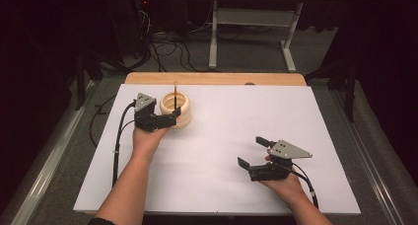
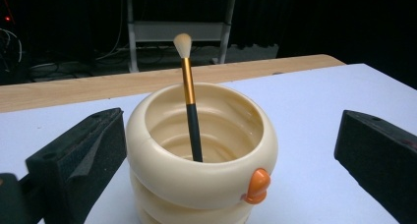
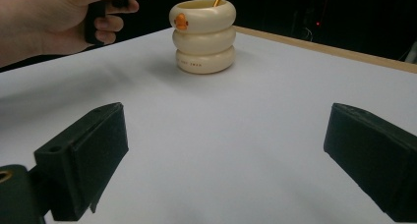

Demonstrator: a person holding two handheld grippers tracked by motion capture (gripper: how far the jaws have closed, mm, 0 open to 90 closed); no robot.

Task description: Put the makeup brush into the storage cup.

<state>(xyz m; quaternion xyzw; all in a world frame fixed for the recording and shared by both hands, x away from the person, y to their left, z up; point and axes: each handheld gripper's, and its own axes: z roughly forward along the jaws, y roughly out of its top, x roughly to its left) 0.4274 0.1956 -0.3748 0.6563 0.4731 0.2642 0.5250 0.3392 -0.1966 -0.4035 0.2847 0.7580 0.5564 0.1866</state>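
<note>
Straddling the cream ringed brush pot [image 2: 201, 155] near the worktop's far-left corner, the left gripper [image 1: 170, 117] is gaping wide; closing squarely should avoid tipping the makeup brush [image 2: 189, 94]. The right gripper [image 1: 254, 152] is idling, jaws apart.

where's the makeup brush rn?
High view: the brush stands bristles-up in the cream ringed cup at the white board's far left, directly ahead of the open left claw.

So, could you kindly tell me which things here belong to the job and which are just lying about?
In the job:
- cream ringed cup
- brush standing in it
- left tool, open beside the cup

Just about:
- right tool, open
- metal stand behind the table
</note>
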